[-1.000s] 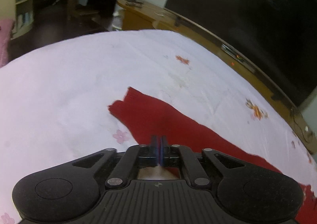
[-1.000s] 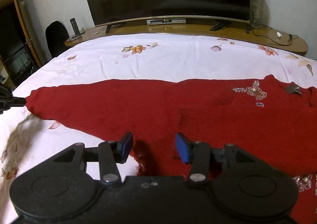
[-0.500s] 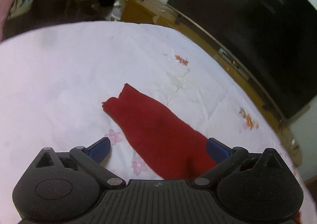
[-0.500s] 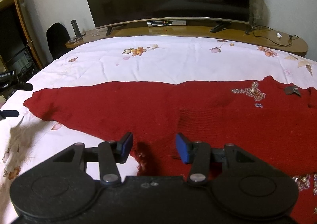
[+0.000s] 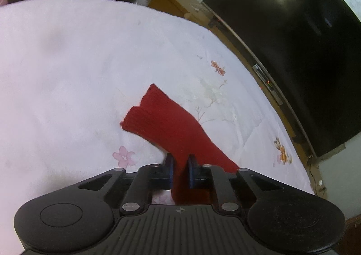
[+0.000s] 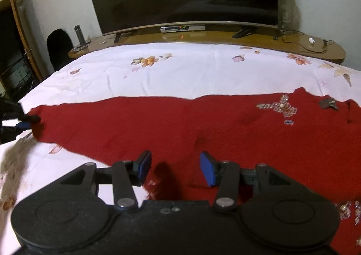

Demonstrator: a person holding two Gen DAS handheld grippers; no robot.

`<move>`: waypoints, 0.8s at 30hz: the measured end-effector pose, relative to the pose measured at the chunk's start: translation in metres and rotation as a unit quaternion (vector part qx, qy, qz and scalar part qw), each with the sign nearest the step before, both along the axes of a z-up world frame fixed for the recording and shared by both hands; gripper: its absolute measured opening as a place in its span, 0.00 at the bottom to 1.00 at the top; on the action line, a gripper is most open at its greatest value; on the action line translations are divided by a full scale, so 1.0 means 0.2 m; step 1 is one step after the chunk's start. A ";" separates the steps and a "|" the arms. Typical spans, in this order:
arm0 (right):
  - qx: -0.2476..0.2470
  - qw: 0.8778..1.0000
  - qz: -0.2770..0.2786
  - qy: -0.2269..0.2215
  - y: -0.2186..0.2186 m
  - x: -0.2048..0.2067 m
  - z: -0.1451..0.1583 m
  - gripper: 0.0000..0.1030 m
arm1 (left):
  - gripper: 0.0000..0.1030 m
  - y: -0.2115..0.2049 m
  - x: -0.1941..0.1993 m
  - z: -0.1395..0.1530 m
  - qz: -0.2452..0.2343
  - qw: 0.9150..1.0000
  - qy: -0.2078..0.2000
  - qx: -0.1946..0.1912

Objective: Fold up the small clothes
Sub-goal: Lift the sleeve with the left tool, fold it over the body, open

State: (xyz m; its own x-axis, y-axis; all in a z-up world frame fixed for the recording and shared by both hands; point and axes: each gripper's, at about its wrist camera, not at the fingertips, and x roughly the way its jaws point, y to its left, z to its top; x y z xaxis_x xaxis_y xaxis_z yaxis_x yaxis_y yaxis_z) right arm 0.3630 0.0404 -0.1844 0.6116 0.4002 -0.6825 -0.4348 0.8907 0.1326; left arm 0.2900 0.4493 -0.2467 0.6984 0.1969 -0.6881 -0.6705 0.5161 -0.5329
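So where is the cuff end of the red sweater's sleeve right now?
In the left wrist view the sleeve cuff lies on the white floral bedspread, just ahead of the left gripper, whose jaws are closing on the sleeve behind it.

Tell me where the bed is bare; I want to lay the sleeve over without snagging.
Bare sheet runs between the red sweater and the TV stand, and left of the cuff. It is crowded near the beaded flower and the left gripper, closing on the sleeve.
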 end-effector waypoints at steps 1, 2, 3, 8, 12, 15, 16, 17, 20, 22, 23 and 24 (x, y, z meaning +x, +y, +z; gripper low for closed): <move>-0.004 1.000 -0.006 -0.001 0.00 0.01 0.00 0.46 | 0.09 -0.02 0.00 0.02 -0.004 1.000 -0.005 0.010; -0.008 1.000 -0.012 0.000 -0.01 0.02 -0.01 0.46 | 0.08 -0.05 -0.01 0.05 -0.008 1.000 -0.015 0.020; -0.010 1.000 -0.018 0.003 -0.02 0.03 -0.02 0.46 | 0.08 -0.07 -0.01 0.09 -0.012 0.999 -0.023 0.028; -0.043 0.999 -0.011 0.000 0.00 0.04 -0.06 0.46 | 0.08 -0.27 0.02 0.30 -0.084 0.991 -0.074 0.073; -0.016 1.000 -0.021 -0.003 -0.05 0.04 -0.01 0.45 | 0.08 -0.52 0.08 0.44 -0.163 0.977 -0.108 0.086; 0.001 1.000 -0.026 -0.008 -0.12 0.03 0.04 0.45 | 0.08 -0.77 0.16 0.49 -0.231 0.961 -0.120 0.091; 0.006 1.000 -0.029 -0.009 -0.15 0.03 0.05 0.45 | 0.08 -0.86 0.18 0.50 -0.249 0.957 -0.123 0.083; 0.010 0.999 -0.032 -0.011 -0.18 0.02 0.06 0.45 | 0.08 -0.94 0.21 0.50 -0.270 0.952 -0.124 0.080; 0.020 0.999 -0.045 -0.016 -0.29 0.02 0.10 0.45 | 0.08 -1.21 0.28 0.47 -0.324 0.936 -0.120 0.072; 0.025 0.998 -0.056 -0.019 -0.37 0.01 0.13 0.46 | 0.08 -1.37 0.31 0.44 -0.350 0.927 -0.112 0.072; 0.028 0.998 -0.061 -0.021 -0.41 0.00 0.14 0.46 | 0.08 -1.44 0.33 0.43 -0.362 0.923 -0.107 0.076; 0.031 0.997 -0.067 -0.022 -0.46 0.00 0.15 0.46 | 0.08 -1.53 0.34 0.40 -0.374 0.918 -0.100 0.080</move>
